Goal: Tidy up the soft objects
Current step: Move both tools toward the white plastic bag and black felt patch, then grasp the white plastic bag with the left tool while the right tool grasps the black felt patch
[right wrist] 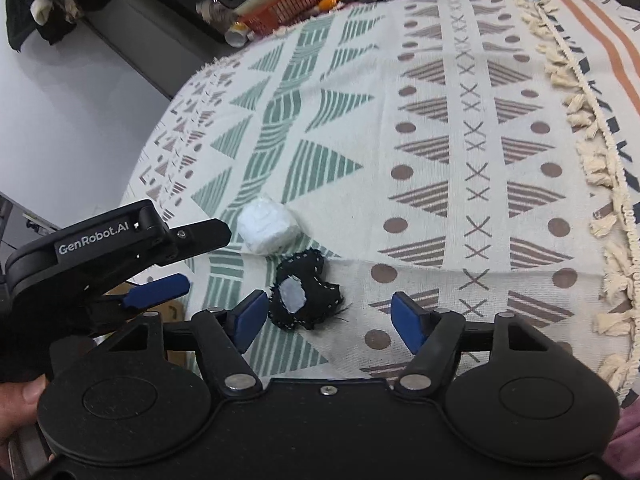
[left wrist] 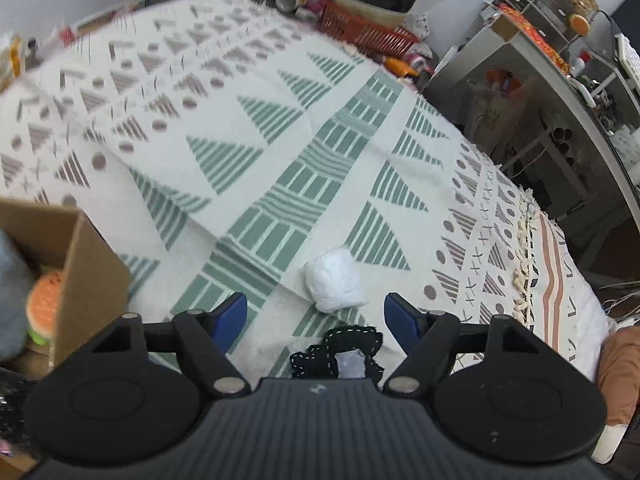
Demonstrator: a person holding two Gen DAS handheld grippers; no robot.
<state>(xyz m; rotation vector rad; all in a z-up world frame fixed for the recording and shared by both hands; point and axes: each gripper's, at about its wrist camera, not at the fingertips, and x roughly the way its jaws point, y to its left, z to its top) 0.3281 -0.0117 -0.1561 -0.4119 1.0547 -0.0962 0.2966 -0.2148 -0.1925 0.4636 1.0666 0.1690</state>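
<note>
Left gripper point(left wrist: 316, 316) and right gripper point(right wrist: 330, 316) both stand spread, empty. The white soft lump point(right wrist: 267, 227) and black stitched patch point(right wrist: 304, 294) lie touching on the patterned cloth point(right wrist: 460, 128). A cardboard box point(left wrist: 86, 268) holds an orange item, possibly plush.

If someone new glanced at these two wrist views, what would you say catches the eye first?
Probably the patterned cloth with green and brown triangles covering the whole surface. Near its front edge lie a white soft lump and, just in front of it, a black stitched fabric piece, with the open right gripper hovering around that piece. At far left, a cardboard box holds an orange plush item.
</note>
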